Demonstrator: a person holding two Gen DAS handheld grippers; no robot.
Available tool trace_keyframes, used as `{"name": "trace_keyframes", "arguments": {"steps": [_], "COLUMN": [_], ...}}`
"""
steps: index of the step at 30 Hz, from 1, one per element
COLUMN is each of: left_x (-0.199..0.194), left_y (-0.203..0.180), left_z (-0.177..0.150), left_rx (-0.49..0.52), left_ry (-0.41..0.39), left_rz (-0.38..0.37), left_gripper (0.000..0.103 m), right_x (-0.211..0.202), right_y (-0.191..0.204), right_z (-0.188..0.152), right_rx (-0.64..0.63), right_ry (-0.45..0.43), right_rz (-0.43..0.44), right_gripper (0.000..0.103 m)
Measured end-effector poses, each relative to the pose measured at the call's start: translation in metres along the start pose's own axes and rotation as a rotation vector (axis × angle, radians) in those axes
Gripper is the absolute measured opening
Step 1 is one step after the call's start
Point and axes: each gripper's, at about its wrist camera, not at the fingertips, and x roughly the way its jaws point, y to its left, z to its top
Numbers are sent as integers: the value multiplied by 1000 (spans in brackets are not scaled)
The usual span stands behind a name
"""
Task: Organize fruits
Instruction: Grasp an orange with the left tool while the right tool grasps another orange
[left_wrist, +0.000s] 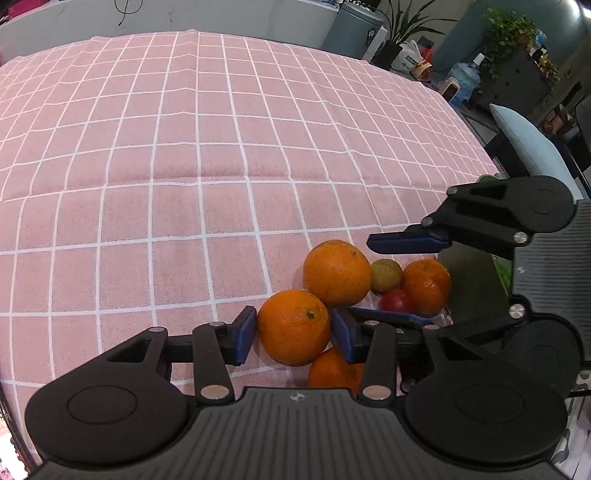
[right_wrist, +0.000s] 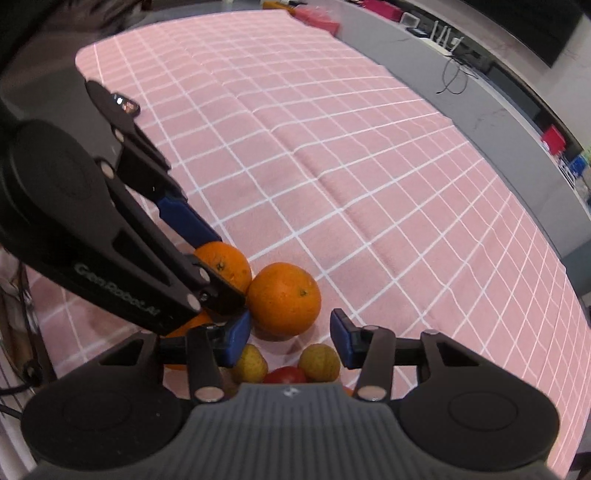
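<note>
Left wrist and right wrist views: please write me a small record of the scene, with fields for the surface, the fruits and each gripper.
surface: pink checked cloth
fruits: one close pile of oranges, small yellow fruits and a red fruit
left gripper: pads on both sides of the nearest orange, apparently pressing it
right gripper: jaws apart over the yellow fruits and the red fruit; whether it grips anything cannot be told
sorted: not yet, all the fruit lies together
</note>
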Motion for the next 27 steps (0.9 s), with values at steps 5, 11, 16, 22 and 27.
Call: {"name": "trace_keyframes", "arguments": {"steps": [5, 11, 16, 22, 27], "left_x": [-1, -22, -30, -44, -63], "left_y": [4, 23, 29, 30, 16], "left_z": [-2, -5, -8, -15, -13], "left_rx": [-19, -115, -149, -171, -163], "left_ry": [-4, -75, -98, -124, -167], "left_rz": [-11, -25, 8, 25, 19], "left_gripper": [49, 48, 48, 48, 48], "right_x": [10, 15, 16, 7, -25], "right_y": [-5, -2, -3, -10, -17], "right_z": [2, 8, 9, 7, 2], "right_rx": [14, 14, 37, 78, 110], "right_ry": [21, 25, 32, 17, -43], "right_rz": [38, 59, 67, 65, 50], "right_gripper": [44, 44, 44, 42, 42]}}
